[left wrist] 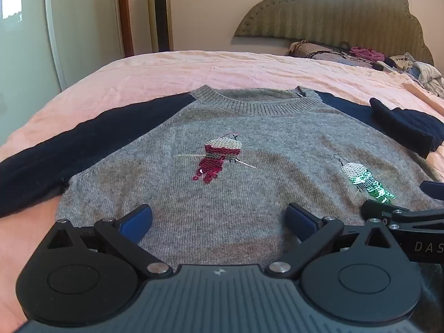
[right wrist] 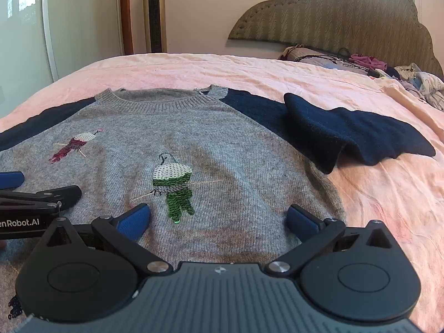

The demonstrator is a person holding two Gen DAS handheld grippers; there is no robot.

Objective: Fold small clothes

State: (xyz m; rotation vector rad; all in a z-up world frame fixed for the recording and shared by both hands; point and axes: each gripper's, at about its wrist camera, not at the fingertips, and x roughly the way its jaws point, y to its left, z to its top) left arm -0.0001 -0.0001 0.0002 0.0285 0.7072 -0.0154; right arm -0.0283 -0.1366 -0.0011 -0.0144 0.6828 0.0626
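Observation:
A small grey knit sweater (left wrist: 236,138) with navy sleeves lies front up on the pink bed, collar away from me. It bears a red sequin bird (left wrist: 222,154) and a green sequin bird (right wrist: 173,191). Its left sleeve (left wrist: 69,144) stretches out flat; the right sleeve (right wrist: 347,136) is bunched and folded on itself. My left gripper (left wrist: 219,216) hovers open over the lower middle of the sweater, nothing between its blue pads. My right gripper (right wrist: 219,217) stands open over the lower right part, just past the green bird, also holding nothing. Each gripper shows at the edge of the other's view.
The pink bedsheet (right wrist: 388,208) spreads around the sweater. A heap of other clothes (right wrist: 416,83) and a dark cord lie by the padded headboard (right wrist: 347,19) at the far right. A tower fan (left wrist: 160,11) and a wardrobe door stand beyond the bed's far left.

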